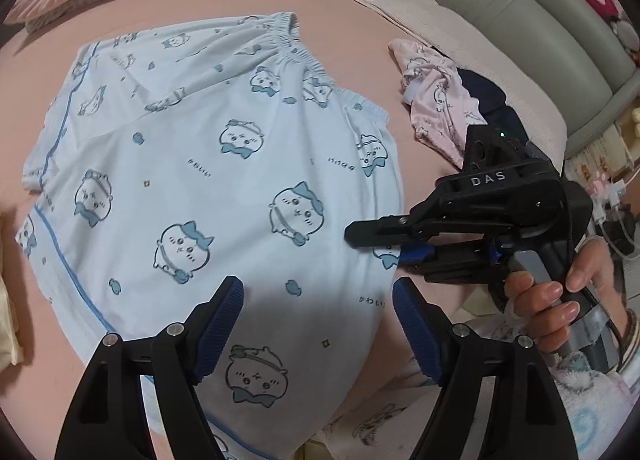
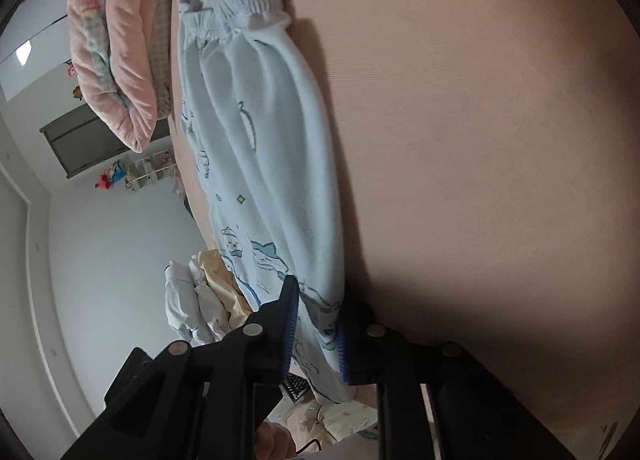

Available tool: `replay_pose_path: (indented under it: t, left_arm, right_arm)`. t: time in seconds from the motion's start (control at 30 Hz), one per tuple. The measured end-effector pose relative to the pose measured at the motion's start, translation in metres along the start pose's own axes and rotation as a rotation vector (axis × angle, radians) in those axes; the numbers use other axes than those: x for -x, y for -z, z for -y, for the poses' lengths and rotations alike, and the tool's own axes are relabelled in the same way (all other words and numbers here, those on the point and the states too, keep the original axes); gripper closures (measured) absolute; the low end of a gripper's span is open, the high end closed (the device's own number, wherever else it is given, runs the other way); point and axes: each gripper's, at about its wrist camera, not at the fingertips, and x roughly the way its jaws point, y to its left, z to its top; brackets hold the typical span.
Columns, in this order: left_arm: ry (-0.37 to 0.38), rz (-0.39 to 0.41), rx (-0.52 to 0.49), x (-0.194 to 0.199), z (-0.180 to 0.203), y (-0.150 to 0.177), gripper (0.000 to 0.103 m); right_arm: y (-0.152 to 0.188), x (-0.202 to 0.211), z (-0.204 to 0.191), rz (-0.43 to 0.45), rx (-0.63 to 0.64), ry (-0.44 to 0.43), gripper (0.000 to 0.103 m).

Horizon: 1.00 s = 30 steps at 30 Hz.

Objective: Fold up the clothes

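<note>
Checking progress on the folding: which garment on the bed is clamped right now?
The light blue printed shorts; the right gripper pinches their edge. The pink garment lies untouched.

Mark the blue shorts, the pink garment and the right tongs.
blue shorts [image 1: 224, 164]: left wrist view, middle of the printed front.
pink garment [image 1: 436, 100]: left wrist view, its crumpled middle.
right tongs [image 2: 316, 324]: right wrist view, between tips, closed on shorts.

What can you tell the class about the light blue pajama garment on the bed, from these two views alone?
The light blue pajama garment is soft, fleecy-looking cloth printed with cartoon faces, bows and small marks, with darker blue piping. Its gathered elastic waistband lies at the far end. It lies spread, slightly rumpled, on the pink bed sheet. The right gripper is shut on its near edge; the left gripper hovers open above it.
</note>
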Motion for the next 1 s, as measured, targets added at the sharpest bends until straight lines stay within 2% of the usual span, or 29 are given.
replay_pose_path:
  t: [0.2,0.3,0.4,0.47,0.7,0.83,1.0]
  left_arm:
    - [-0.035,-0.025,-0.039,-0.011,0.013,-0.01,0.023]
    - [-0.046,-0.034,-0.045,-0.017,0.017,-0.013,0.023]
    - [-0.057,-0.035,-0.034,-0.02,0.018,-0.015,0.023]
    - [-0.078,-0.034,-0.025,-0.023,0.018,-0.017,0.023]
    - [-0.168,-0.075,0.006,-0.042,0.014,-0.018,0.023]
    - [-0.212,-0.056,0.052,-0.045,0.008,-0.017,0.025]
    - [-0.277,-0.057,0.077,-0.042,0.002,-0.02,0.056]
  right_arm:
    - [0.005,0.007,-0.021,0.051,0.052,0.041,0.092]
    - [0.004,0.016,-0.039,0.072,0.081,-0.012,0.092]
    - [0.004,0.019,-0.059,0.065,0.118,-0.013,0.092]
    - [0.005,0.016,-0.07,0.072,0.156,0.035,0.092]
    - [0.008,0.012,-0.075,0.066,0.147,0.035,0.092]
    - [0.009,0.026,-0.066,0.062,0.154,0.033,0.092]
    - [0.01,0.028,-0.066,0.049,0.167,0.04,0.092]
